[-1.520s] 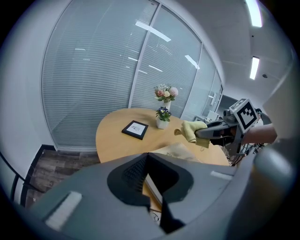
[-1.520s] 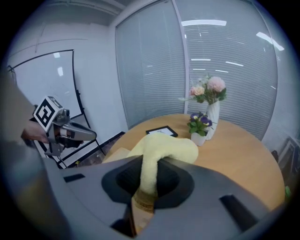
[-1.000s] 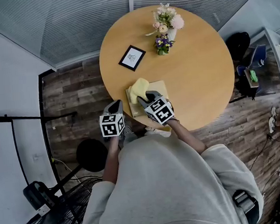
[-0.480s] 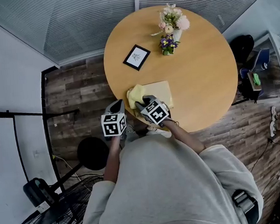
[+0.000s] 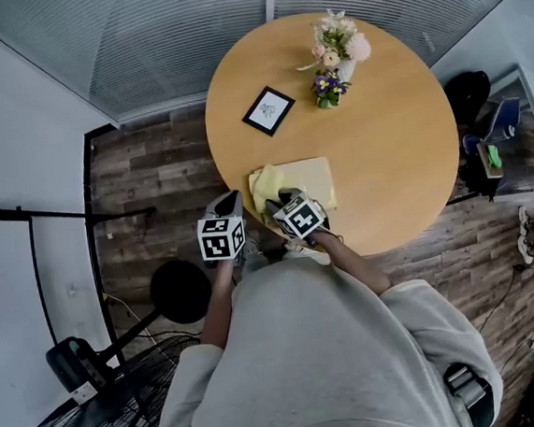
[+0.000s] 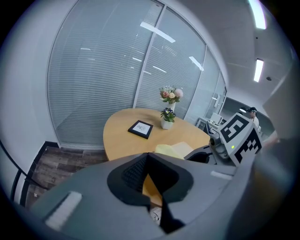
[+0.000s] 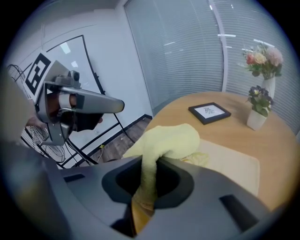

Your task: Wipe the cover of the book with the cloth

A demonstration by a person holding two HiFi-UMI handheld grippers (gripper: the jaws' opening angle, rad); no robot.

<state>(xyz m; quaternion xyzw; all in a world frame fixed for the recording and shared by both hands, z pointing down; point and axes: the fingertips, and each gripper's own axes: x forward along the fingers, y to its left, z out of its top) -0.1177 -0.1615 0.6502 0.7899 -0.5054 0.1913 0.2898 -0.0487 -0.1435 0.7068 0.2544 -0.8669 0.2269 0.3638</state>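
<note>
A pale yellow book (image 5: 308,174) lies flat near the front edge of the round wooden table (image 5: 380,122). A yellow cloth (image 5: 265,184) is bunched over the book's left end. My right gripper (image 5: 282,200) is shut on this cloth; in the right gripper view the cloth (image 7: 168,139) rises out of the right gripper (image 7: 149,180) and drapes onto the book (image 7: 230,161). My left gripper (image 5: 229,200) hangs just off the table's left front edge, shut and holding nothing. In the left gripper view the left gripper (image 6: 149,158) points across the table toward the book (image 6: 182,149).
A black picture frame (image 5: 268,111) lies on the table behind the book. A white vase of flowers (image 5: 340,41) and a small purple plant (image 5: 327,87) stand at the far side. A fan (image 5: 90,422) and a black stool (image 5: 181,291) are on the floor at left.
My right gripper has drawn the cloth back toward me and to the book's left end. The left gripper has stayed beside the table edge.
</note>
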